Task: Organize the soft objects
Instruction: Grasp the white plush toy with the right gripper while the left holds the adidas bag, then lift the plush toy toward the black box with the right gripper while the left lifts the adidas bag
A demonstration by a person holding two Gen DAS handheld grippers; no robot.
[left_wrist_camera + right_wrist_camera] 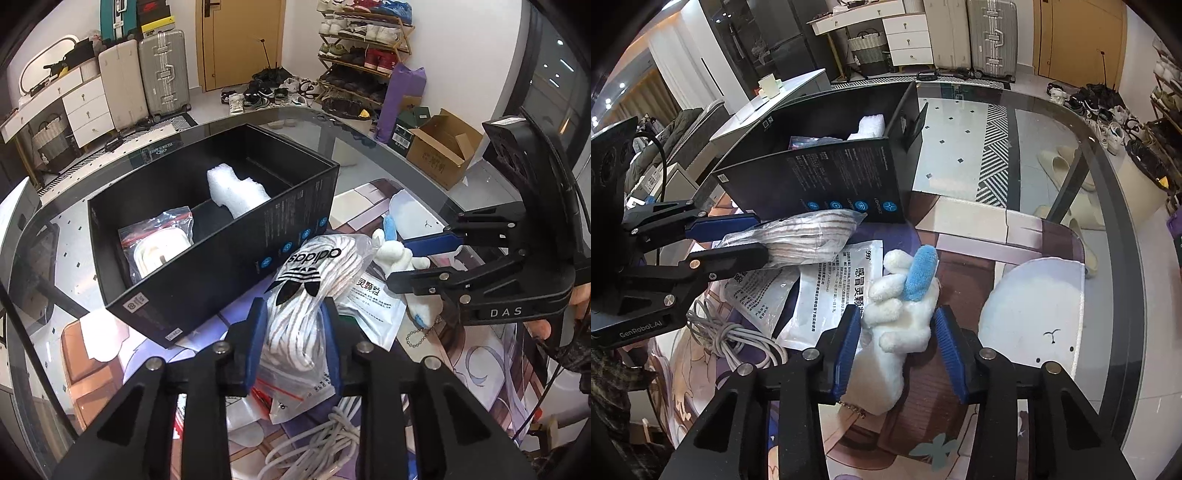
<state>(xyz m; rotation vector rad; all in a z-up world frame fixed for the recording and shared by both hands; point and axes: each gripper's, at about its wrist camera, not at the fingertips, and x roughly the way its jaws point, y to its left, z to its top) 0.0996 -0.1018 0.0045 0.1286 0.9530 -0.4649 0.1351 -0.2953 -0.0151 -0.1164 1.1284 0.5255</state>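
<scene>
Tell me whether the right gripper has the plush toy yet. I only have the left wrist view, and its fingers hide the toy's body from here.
Observer: Not yet. The right gripper is open, with one pad on each side of the plush toy and a gap beside one pad.
Operator: Say what the toy rests on.
Observer: It lies on the printed mat, with one edge over a white sachet.
Operator: Name anything crowding the outer finger.
Observer: A round white cushion with a small face lies just beyond it.
</scene>
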